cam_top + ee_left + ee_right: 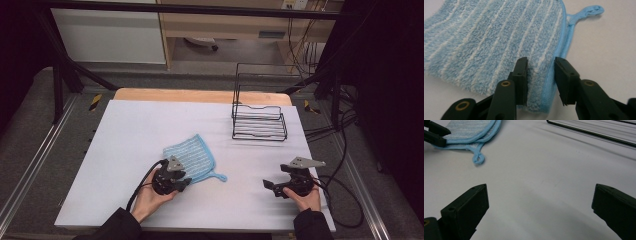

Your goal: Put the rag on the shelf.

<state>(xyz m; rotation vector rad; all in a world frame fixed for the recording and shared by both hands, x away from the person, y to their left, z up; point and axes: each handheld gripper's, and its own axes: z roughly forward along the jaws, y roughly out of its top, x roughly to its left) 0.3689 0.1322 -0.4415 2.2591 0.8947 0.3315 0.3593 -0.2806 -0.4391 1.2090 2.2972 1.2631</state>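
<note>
1. The left gripper [182, 184] sat at the near edge of a blue striped cloth [192, 157], its jaws parted a little; in the left gripper view [541, 83] they straddled the cloth's piped hem, one jaw over the fluffy pile and the other outside the hem, with a gap still showing on both sides.
2. The cloth [491, 42] lay flat on the white desk [135, 130], left of centre, and appeared folded, two layers showing in the right gripper view [469, 130]. Its hanging loop [590, 11] stuck out onto the bare surface toward the right gripper.
3. The right gripper [270, 186] was held low over the desk, well apart from the cloth, jaws spread wide [540, 202] with nothing between them but the desk surface [554, 170].
4. A person's left hand [150, 197] and right hand [307, 197], both in dark sleeves, held the tools from the near edge.
5. A black wire rack [259, 117] stood at the far right of the desk, well clear of both hands.
</note>
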